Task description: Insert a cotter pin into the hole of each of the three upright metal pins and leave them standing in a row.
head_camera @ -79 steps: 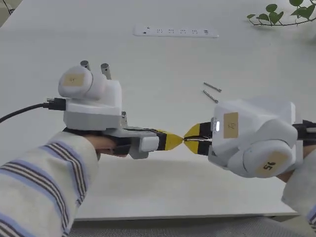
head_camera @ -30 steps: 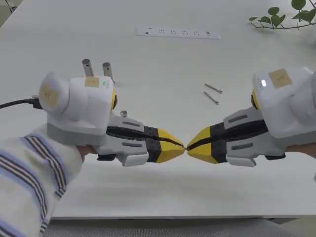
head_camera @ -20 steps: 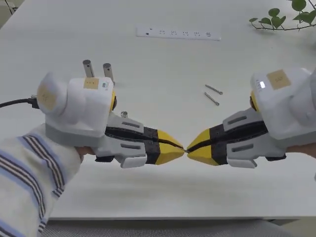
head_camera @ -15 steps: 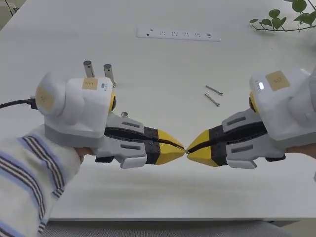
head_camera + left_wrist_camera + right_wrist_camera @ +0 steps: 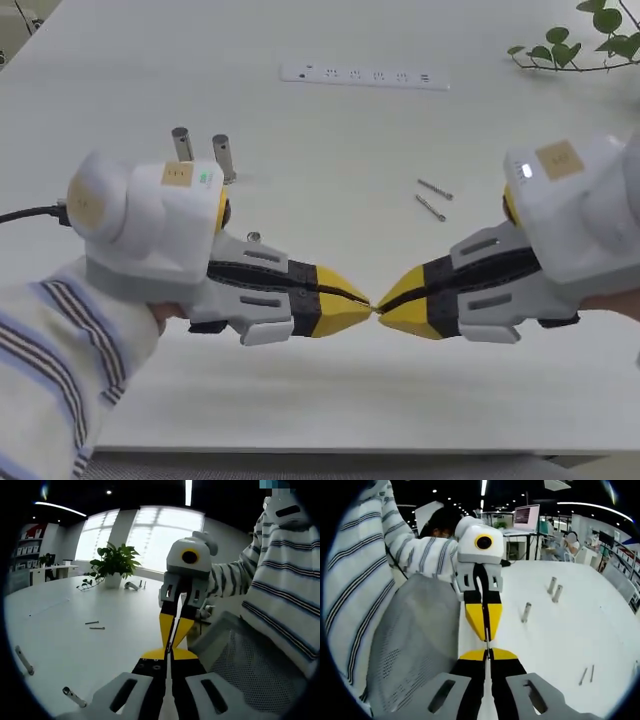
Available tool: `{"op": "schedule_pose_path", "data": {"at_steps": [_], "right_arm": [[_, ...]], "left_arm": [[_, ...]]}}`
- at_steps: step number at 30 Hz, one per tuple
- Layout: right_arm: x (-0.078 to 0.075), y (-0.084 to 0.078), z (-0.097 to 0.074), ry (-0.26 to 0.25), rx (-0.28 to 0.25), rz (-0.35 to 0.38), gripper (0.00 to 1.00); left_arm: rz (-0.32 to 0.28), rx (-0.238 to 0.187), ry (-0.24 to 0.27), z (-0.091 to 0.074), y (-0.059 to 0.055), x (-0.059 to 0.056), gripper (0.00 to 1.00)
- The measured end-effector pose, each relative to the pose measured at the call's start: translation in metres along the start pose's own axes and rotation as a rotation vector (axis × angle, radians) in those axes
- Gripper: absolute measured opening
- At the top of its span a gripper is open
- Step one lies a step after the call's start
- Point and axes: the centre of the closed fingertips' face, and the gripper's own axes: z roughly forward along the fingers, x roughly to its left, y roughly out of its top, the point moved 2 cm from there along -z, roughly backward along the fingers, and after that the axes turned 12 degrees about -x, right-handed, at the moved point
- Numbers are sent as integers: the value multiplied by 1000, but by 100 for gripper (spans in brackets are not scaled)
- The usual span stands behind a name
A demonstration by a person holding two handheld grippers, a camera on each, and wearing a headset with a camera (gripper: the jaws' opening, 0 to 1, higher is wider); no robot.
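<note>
Counting it up: 3 metal pins, 2 loose cotter pins and 2 hand-held grippers, all over a plain white bench (image 5: 330,140). The metal pins (image 5: 551,585) are dull grey cylinders and all three are standing upright. Two are sitting just beside each other at the back left, and the third pin (image 5: 253,237) is peeking out right behind the left hand-held gripper (image 5: 360,302), apart from that pair. The cotter pins (image 5: 435,189) are thin silvery sticks lying flat and near each other, out on the open bench to the right of the metal pins.

Both grippers are chunky white plastic with black jaws ending in yellow wedge tips. They're pointing nose to nose over the near part of the bench, tips touching or as good as. The left one's jaws are pressing fully together, and the right hand-held gripper (image 5: 385,305) is clamped closed too. In the right gripper view a hair-thin sliver (image 5: 487,641) is showing right where the tips are meeting, but it's too tiny to say what it is or which gripper is pinching it.

A long white power strip (image 5: 365,75) and a leafy plant (image 5: 590,40) are sitting at the far side
</note>
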Motion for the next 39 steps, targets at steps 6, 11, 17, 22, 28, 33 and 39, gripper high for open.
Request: {"op": "schedule_pose_path", "data": {"at_steps": [6, 11, 17, 22, 28, 33, 39], "right_arm": [[-1, 1, -2, 2, 18, 5, 3], [-1, 1, -1, 3, 25, 7, 3], [0, 1, 0, -3, 31, 12, 3], [0, -1, -1, -6, 34, 16, 3], [0, 0, 0, -13, 32, 20, 3], [-2, -2, 1, -19, 44, 27, 3], [-8, -1, 3, -51, 38, 45, 3]], "left_arm": [[-1, 8, 6, -1, -4, 0, 0], [-7, 9, 8, -2, -4, -1, 0], [-14, 19, 19, -2, -5, 1, 0], [-32, 24, 26, 0, -6, 2, 1], [-46, 43, 40, 0, -12, 3, 2], [-55, 66, 67, -4, -17, 6, 11], [-80, 100, 116, -18, -27, 12, 19]]}}
